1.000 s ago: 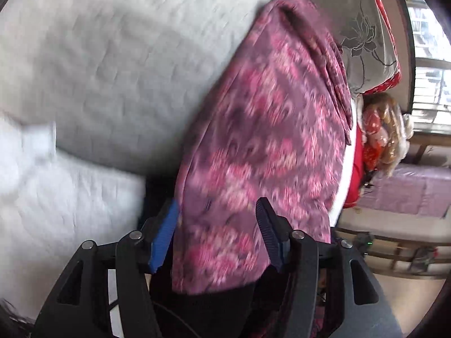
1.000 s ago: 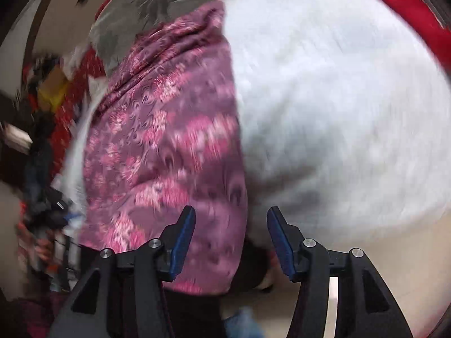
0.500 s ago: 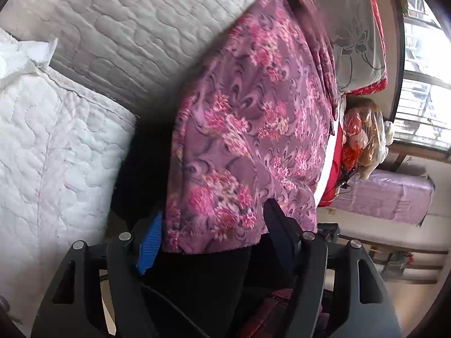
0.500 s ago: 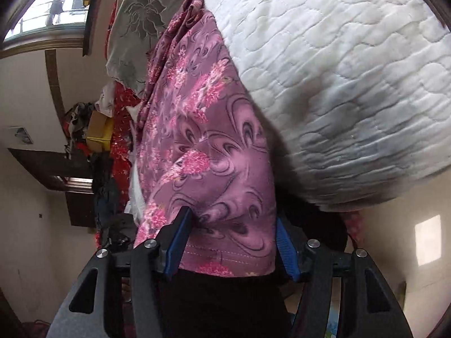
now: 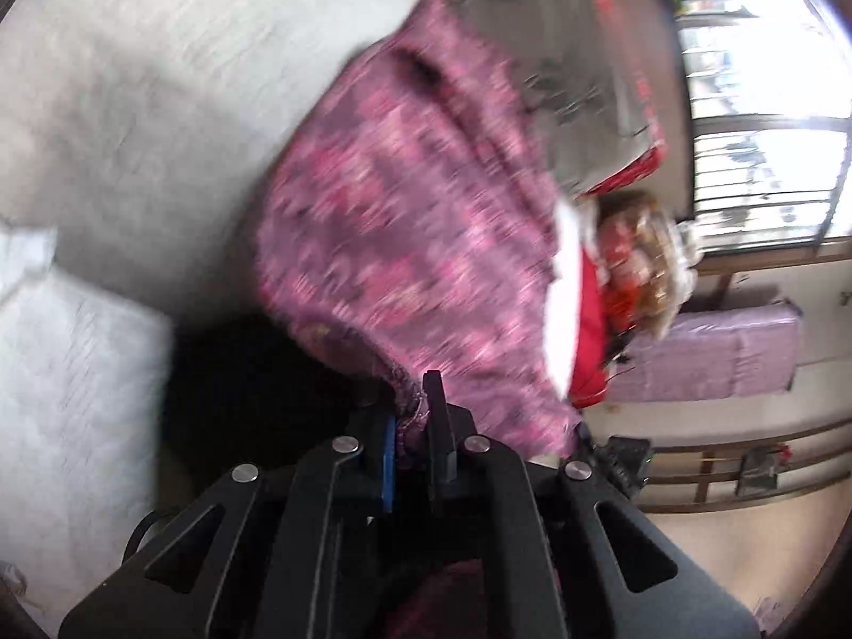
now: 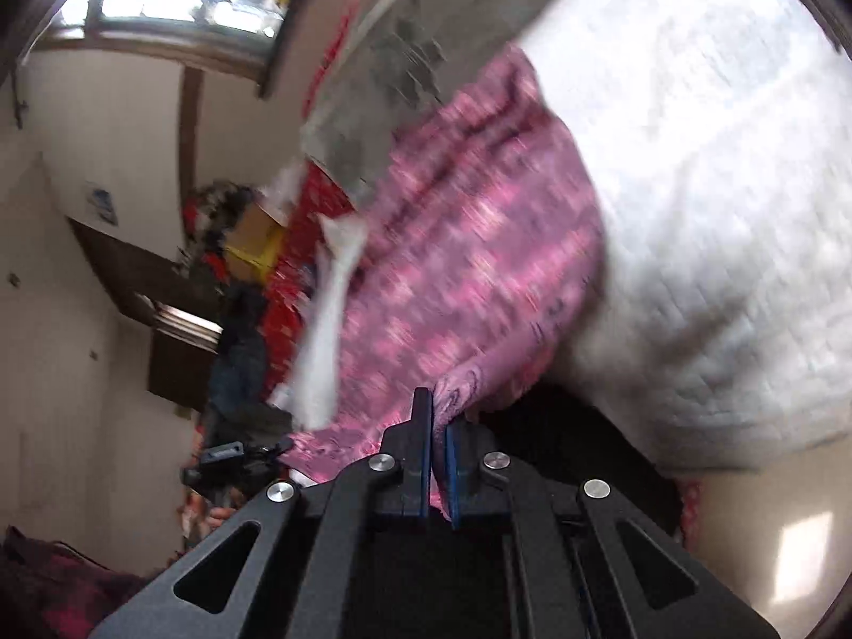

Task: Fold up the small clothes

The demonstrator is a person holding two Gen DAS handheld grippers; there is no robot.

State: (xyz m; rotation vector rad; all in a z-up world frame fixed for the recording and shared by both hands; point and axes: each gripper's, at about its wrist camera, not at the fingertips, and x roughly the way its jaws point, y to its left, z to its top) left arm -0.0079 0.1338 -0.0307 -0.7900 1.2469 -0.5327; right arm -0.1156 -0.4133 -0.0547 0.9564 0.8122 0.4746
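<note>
A purple garment with pink flowers (image 5: 404,223) lies stretched along a white quilted bed (image 5: 160,80), its near hem lifted off the edge. My left gripper (image 5: 412,404) is shut on the hem's left corner, the cloth bunched between its blue pads. In the right wrist view the same garment (image 6: 468,245) runs away from me, and my right gripper (image 6: 437,420) is shut on the other corner of the hem. Both views are blurred by motion. The garment's far end reaches a grey flowered pillow (image 5: 575,53).
A second white quilt (image 5: 64,373) lies folded at the near left. Red bedding and a heap of bags (image 5: 639,266) sit beyond the bed's side, with a purple covered bench (image 5: 735,351) and a window behind. A dark cabinet (image 6: 160,319) stands against the wall.
Both grippers have shut on the garment's hem, which hung loose between open jaws before. Both have risen, lifting the hem off the bed's edge.
</note>
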